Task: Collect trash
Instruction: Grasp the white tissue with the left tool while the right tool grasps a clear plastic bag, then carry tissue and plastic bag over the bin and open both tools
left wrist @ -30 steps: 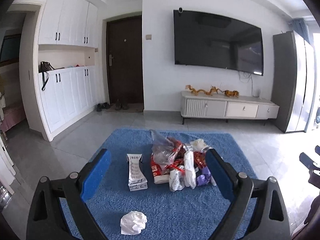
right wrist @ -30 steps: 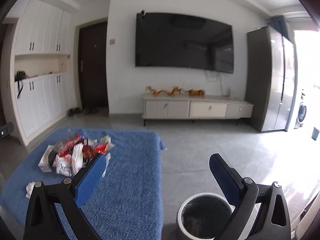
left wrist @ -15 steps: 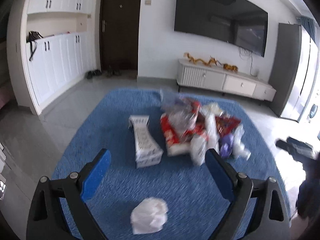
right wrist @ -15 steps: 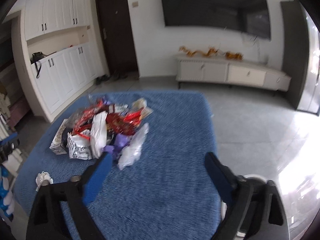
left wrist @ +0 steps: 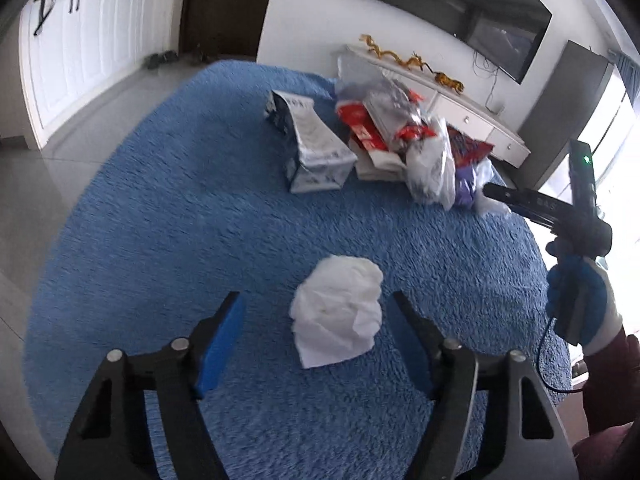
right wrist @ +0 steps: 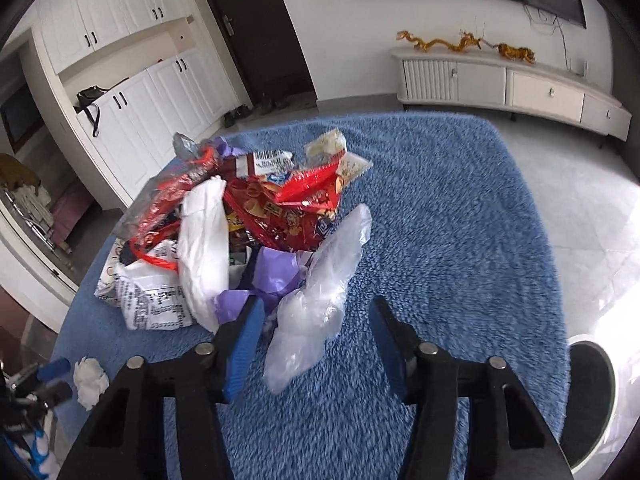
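Nearest to me, my left gripper (left wrist: 316, 316) hangs over the crumpled white tissue (left wrist: 338, 312), which lies alone on the blue rug (left wrist: 160, 220) right between my blue pads; the jaws are closing but not yet touching it, with rug showing on either side. To do this well I judge I should settle lower so the pads bracket the wad at its middle, not its loose top fold, and pinch without raking up the pile of the rug. My right gripper (right wrist: 316, 316) is likewise closing, its jaws at a middling width, around the near end of the clear plastic bag (right wrist: 316, 300); the bag lies between the pads, close to the left one, but I cannot say it is gripped yet. That film is slippery and slack, so I would take a bunched part, not a single layer. Just beyond it sits the main trash heap (right wrist: 240, 216): purple film, a white bag, red snack wrappers and a printed carton (left wrist: 312, 148), all touching or overlapping, so a careless lift could drag neighbours along. The bin (right wrist: 592, 396) stands off the rug at the lower right of the right view, near at hand. Farther off are the TV cabinet (right wrist: 512, 84) and white cupboards (right wrist: 140, 92).
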`<state>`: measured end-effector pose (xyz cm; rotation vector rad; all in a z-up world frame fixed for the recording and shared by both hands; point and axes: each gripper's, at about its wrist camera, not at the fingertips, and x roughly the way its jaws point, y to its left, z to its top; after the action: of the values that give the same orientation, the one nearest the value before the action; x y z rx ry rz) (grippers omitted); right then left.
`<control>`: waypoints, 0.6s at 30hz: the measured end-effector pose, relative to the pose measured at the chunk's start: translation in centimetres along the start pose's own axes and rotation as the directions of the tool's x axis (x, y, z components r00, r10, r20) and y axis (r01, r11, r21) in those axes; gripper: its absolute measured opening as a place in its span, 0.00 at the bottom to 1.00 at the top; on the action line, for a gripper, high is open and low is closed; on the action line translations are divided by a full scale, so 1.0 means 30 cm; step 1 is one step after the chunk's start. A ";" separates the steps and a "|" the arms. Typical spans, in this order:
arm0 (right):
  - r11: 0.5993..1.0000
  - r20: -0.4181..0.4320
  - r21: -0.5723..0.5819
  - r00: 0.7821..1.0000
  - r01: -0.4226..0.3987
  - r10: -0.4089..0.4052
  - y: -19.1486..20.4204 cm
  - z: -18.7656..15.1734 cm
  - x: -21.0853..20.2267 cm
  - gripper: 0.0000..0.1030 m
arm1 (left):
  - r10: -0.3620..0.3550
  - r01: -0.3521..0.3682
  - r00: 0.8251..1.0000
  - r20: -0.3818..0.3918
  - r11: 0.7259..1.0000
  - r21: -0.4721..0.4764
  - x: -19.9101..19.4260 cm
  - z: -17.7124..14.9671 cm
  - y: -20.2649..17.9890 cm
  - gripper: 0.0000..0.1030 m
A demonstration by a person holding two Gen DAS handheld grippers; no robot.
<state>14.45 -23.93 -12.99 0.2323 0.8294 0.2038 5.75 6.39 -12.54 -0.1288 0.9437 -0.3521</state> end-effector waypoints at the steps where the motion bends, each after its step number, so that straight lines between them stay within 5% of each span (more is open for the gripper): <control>1: 1.000 -0.008 0.008 1.000 -0.009 0.009 -0.005 -0.002 0.012 0.41 | -0.008 0.008 1.000 -0.011 1.000 0.003 0.017 0.007 -0.007 0.61; 7: 0.998 -0.018 0.031 0.998 -0.054 0.055 -0.027 -0.041 0.003 0.32 | 0.016 -0.016 0.999 -0.047 1.000 0.006 0.069 0.008 -0.055 0.22; 18: 0.993 0.064 0.057 0.993 -0.103 0.099 -0.102 -0.173 -0.266 0.31 | -0.024 0.024 0.999 -0.032 1.000 -0.002 0.000 0.016 -0.167 0.16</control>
<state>5.58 -28.37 -11.63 0.3358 0.7643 0.2657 4.94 1.67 -10.97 -0.1370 0.9747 -0.3767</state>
